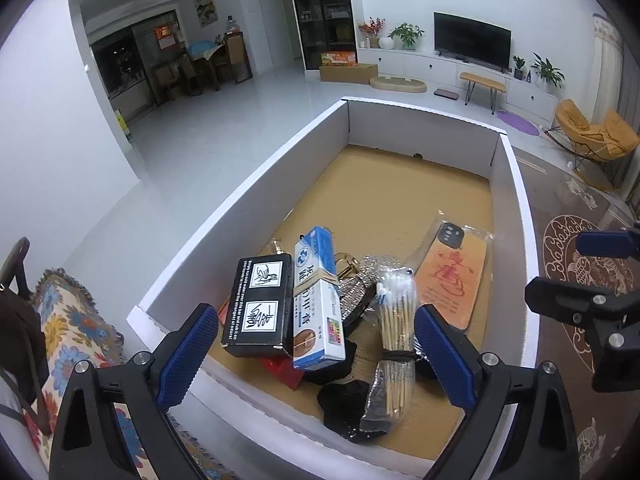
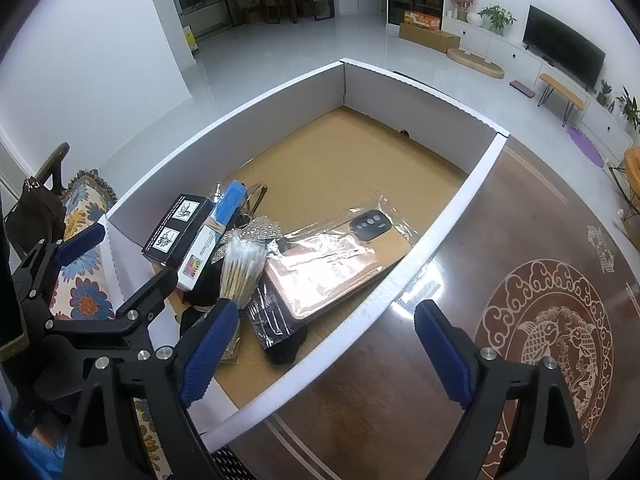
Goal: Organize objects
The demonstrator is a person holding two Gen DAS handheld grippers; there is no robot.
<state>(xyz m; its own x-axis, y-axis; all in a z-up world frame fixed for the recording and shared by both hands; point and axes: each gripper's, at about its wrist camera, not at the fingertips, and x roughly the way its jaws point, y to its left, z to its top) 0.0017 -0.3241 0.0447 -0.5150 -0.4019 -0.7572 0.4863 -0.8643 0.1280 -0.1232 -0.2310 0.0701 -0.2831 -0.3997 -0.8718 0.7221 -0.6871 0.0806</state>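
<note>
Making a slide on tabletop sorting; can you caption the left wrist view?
Open left gripper hovers over a white-walled box holding a black carton, cotton swabs and a bagged phone case.

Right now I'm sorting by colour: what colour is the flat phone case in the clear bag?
Orange phone case, black camera surround; left wrist view.

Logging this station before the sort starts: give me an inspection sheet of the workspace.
Surface: dark brown table with a fish motif, bearing a white-walled tray.
Job's things: black box, blue-white carton, cotton swab pack, bagged phone case, all piled at the tray's near end.
Clutter: black fabric pieces under the pile.
Grippers: left gripper and right gripper, jaws open, holding nothing.
Cables: nothing seen.
Surroundings: television, yellow chair.
</note>
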